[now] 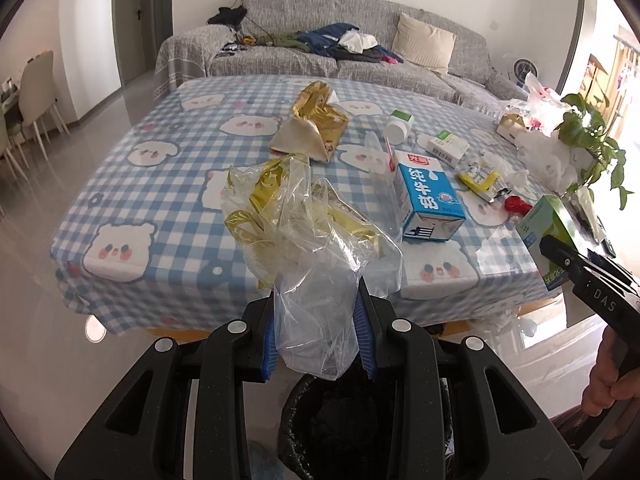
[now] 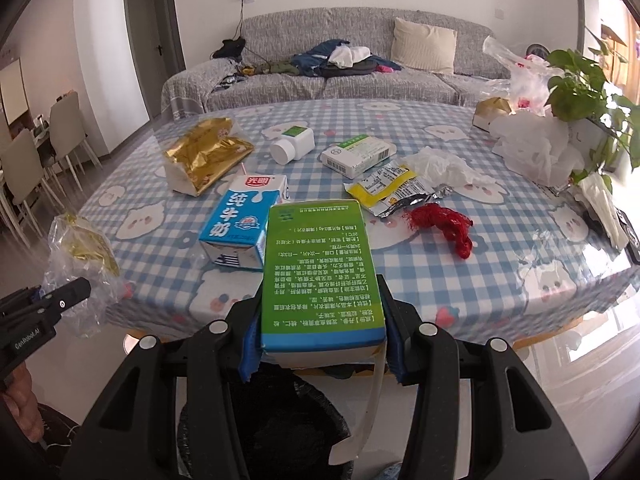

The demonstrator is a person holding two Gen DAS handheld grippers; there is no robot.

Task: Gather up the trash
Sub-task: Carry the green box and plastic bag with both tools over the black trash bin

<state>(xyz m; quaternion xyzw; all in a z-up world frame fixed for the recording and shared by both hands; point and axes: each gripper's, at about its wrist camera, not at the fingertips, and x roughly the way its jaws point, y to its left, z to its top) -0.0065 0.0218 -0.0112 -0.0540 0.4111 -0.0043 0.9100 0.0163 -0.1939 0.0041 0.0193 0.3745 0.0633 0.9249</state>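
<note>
My left gripper (image 1: 318, 320) is shut on a clear plastic bag (image 1: 304, 240) with gold wrappers inside, held above a black-lined trash bin (image 1: 320, 432) in front of the table. My right gripper (image 2: 320, 328) is shut on a green medicine box (image 2: 320, 268), held above the same bin (image 2: 264, 432). On the checked tablecloth (image 2: 500, 240) lie a blue milk carton (image 2: 240, 224), a gold bag (image 2: 208, 152), a white bottle (image 2: 292, 144), a white box (image 2: 358, 154), a yellow wrapper (image 2: 390, 190), a crumpled tissue (image 2: 444, 166) and a red net (image 2: 444, 224).
A potted plant (image 2: 584, 88) and white plastic bags (image 2: 536, 148) stand at the table's right edge. A grey sofa (image 2: 320, 76) with clothes lies behind the table. Dining chairs (image 2: 64, 136) stand at the far left.
</note>
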